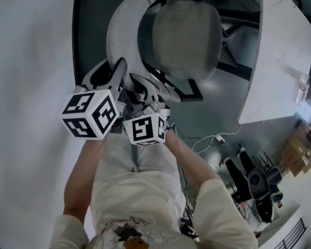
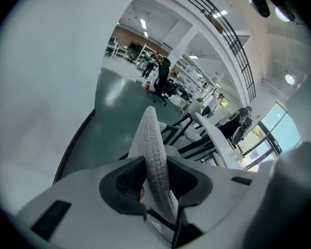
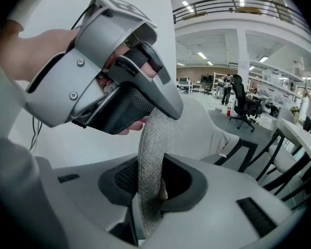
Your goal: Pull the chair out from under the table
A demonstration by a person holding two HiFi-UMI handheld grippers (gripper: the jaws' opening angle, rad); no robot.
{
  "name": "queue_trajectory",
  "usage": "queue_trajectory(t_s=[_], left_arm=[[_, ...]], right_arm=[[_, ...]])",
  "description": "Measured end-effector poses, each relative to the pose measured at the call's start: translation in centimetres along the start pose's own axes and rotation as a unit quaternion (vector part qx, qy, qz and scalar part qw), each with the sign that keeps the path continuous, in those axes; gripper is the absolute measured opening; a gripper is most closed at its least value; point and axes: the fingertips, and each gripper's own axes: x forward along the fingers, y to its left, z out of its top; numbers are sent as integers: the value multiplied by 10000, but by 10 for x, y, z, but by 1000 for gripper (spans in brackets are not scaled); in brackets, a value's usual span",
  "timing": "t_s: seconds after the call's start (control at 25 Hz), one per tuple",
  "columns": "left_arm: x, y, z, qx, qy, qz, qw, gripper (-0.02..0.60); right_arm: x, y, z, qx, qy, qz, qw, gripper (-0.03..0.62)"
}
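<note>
The chair has a grey fabric seat (image 1: pixel 186 38) and a curved grey backrest (image 1: pixel 122 30); it stands beside the white table (image 1: pixel 280 51), with the seat out from under the tabletop. My left gripper (image 1: pixel 119 69) is shut on the backrest's top rim. My right gripper (image 1: pixel 147 84) is shut on the same rim just to its right. In the left gripper view the backrest edge (image 2: pixel 154 149) runs up between the dark pads of the left gripper (image 2: pixel 154 183). In the right gripper view the rim (image 3: pixel 151 154) fills the right gripper (image 3: pixel 150 185), with the left gripper (image 3: pixel 114 71) close above.
A white wall or panel (image 1: pixel 31 61) lies along the left. A bottle (image 1: pixel 302 90) stands on the table. White cables (image 1: pixel 212 139) trail on the dark floor. Black equipment (image 1: pixel 259 185) and cardboard boxes (image 1: pixel 295 152) sit at lower right. More chairs and tables (image 3: pixel 285 154) stand further off.
</note>
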Motion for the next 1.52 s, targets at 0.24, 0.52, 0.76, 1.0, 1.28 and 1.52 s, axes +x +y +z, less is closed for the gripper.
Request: queue_trajectory(t_s=[0.24, 0.52, 0.76, 1.0, 1.28, 1.52], left_arm=[[-32, 42, 0, -173, -89, 223, 9996, 117], [-74, 95, -3, -343, -227, 485, 9980, 115], [-103, 134, -1, -479, -313, 658, 9962, 114], [-128, 176, 11, -525, -388, 717, 9953, 109], [-145, 216, 24, -533, -349, 738, 9952, 106], [-160, 243, 34, -527, -301, 675, 9959, 106]], right_arm=[[17, 44, 15, -144, -9, 273, 9995, 92], [38, 103, 31, -349, -66, 610, 9975, 98], [57, 144, 44, -468, -90, 867, 9951, 103], [83, 182, 66, -507, -124, 1012, 9935, 110], [110, 214, 86, -523, -127, 1192, 9914, 120], [128, 237, 102, -519, -73, 1178, 9917, 123]])
